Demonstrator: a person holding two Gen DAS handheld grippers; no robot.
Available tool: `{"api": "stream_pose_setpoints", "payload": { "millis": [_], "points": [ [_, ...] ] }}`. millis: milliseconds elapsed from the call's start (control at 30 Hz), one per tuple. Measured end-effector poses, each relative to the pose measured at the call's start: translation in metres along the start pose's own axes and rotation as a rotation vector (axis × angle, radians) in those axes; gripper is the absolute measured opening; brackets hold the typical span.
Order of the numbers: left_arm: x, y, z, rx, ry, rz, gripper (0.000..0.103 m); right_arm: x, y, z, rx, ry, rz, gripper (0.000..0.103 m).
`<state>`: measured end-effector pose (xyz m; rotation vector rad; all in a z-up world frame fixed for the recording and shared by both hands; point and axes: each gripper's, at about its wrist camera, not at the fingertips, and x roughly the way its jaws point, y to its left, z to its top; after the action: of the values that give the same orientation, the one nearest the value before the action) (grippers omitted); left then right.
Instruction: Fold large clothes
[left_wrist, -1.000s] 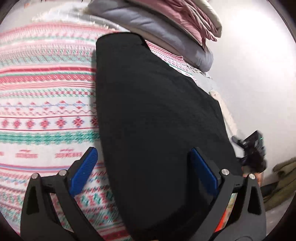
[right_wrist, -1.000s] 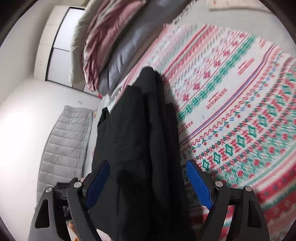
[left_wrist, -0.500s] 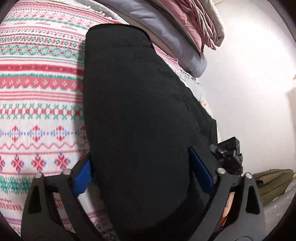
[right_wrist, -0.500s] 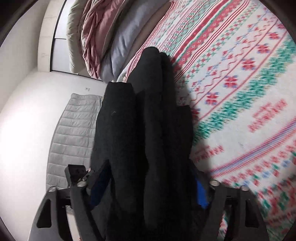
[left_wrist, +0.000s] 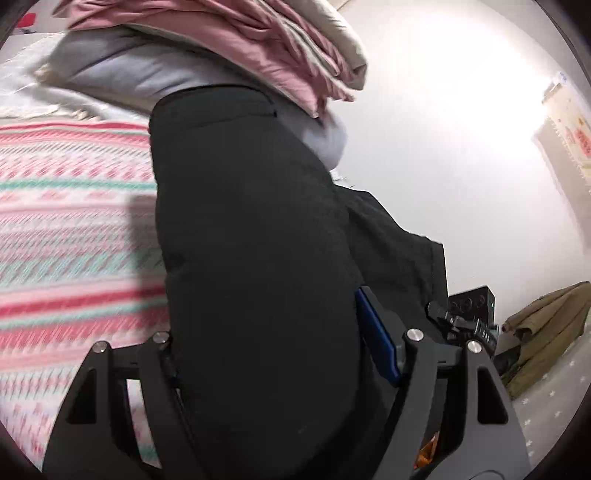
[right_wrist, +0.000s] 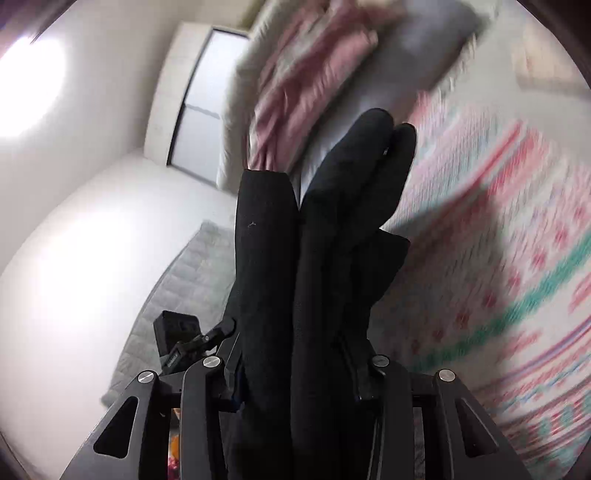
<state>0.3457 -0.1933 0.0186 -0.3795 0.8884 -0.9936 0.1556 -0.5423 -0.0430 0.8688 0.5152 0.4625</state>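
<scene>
A folded black garment (left_wrist: 255, 236) hangs lifted above the patterned bedspread (left_wrist: 70, 221). My left gripper (left_wrist: 269, 347) is shut on its near end, the cloth bunched thick between the fingers. In the right wrist view the same black garment (right_wrist: 332, 236) rises in several folds from my right gripper (right_wrist: 299, 365), which is shut on its other near edge. The far end of the garment points toward the pillows. The right gripper's camera body shows in the left wrist view (left_wrist: 472, 310).
A stack of grey and pink bedding (left_wrist: 229, 48) lies at the head of the bed. A white wall (left_wrist: 443, 147) is on the right. An olive garment (left_wrist: 546, 325) lies on the floor. A grey quilted mat (right_wrist: 184, 288) lies beside the bed.
Both grippers closed from open onto the black garment and lifted it off the bedspread. The views now tilt up toward the pillows, with motion blur.
</scene>
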Motion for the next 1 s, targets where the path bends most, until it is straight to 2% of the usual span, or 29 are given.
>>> {"api": "stream_pose_setpoints", "payload": {
  "millis": [67, 133, 200, 233, 267, 300, 367, 467, 533, 667, 800, 867, 1000],
  "points": [
    [0.023, 0.005, 0.01, 0.007, 0.014, 0.024, 0.075, -0.01, 0.001, 0.015, -0.028, -0.055, -0.075, 0.04],
    [0.053, 0.02, 0.013, -0.007, 0.067, 0.069, 0.078, -0.011, -0.011, 0.028, -0.026, -0.082, -0.168, 0.043],
    [0.083, 0.035, 0.008, -0.008, 0.119, 0.169, 0.078, -0.002, -0.036, 0.037, 0.011, -0.055, -0.283, 0.05],
    [0.092, 0.04, 0.006, -0.008, 0.147, 0.199, 0.081, 0.005, -0.052, 0.039, 0.048, -0.033, -0.344, 0.051],
    [0.096, 0.044, 0.005, -0.018, 0.163, 0.198, 0.082, 0.011, -0.07, 0.04, 0.093, -0.006, -0.4, 0.059],
    [0.093, 0.046, 0.005, -0.032, 0.156, 0.177, 0.082, 0.015, -0.084, 0.039, 0.127, 0.011, -0.414, 0.066],
    [0.084, 0.043, 0.006, -0.025, 0.147, 0.182, 0.082, 0.013, -0.104, 0.036, 0.19, -0.005, -0.329, 0.068],
    [0.068, 0.032, 0.003, 0.038, 0.142, 0.224, 0.082, 0.004, -0.099, 0.034, 0.182, -0.033, -0.321, 0.068],
    [0.048, 0.02, -0.004, 0.078, 0.119, 0.23, 0.082, -0.011, -0.091, 0.032, 0.158, -0.041, -0.356, 0.068],
    [0.01, -0.001, -0.026, 0.126, 0.067, 0.212, 0.082, -0.031, -0.042, 0.022, 0.05, -0.084, -0.452, 0.067],
    [-0.009, -0.015, -0.052, 0.182, 0.027, 0.22, 0.082, -0.051, -0.008, -0.009, -0.002, -0.05, -0.544, 0.068],
    [-0.016, -0.019, -0.063, 0.212, 0.014, 0.235, 0.082, -0.062, -0.003, -0.03, 0.047, -0.04, -0.526, 0.068],
    [-0.016, -0.03, -0.072, 0.246, -0.008, 0.214, 0.079, -0.081, -0.007, -0.065, 0.129, -0.025, -0.429, 0.068]
  ]
}}
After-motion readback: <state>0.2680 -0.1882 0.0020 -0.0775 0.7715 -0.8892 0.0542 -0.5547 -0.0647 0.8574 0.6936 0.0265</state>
